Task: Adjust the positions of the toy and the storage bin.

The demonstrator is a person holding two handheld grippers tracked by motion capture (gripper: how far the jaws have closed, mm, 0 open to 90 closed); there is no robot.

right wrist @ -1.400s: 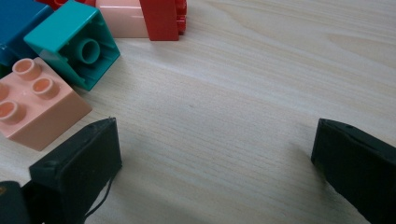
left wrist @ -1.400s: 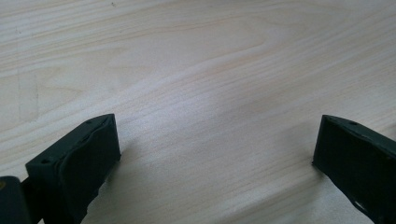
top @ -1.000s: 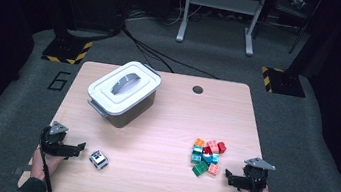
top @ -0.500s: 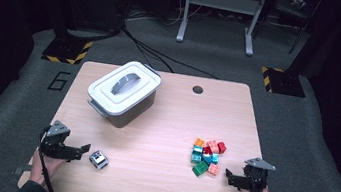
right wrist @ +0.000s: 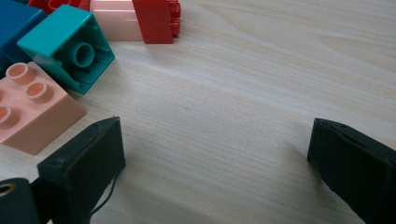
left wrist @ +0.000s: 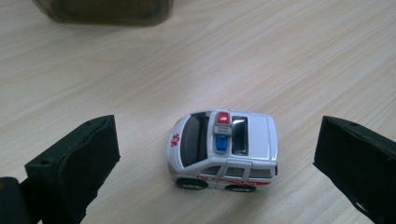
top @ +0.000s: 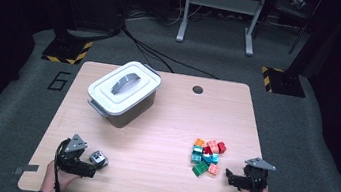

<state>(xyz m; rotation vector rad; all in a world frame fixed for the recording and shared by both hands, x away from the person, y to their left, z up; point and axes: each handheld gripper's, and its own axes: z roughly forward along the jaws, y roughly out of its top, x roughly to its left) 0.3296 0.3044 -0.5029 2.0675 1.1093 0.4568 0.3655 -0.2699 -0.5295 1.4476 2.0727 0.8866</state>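
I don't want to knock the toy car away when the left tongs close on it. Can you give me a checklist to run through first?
1. Left tongs open: ok.
2. Toy car between the jaws: ok.
3. Car upright on its wheels: ok.
4. Gaps on both sides of car, no jaw touching: ok.
5. Right tongs open, holding nothing, beside the blocks: ok.
6. Box lid on: ok.
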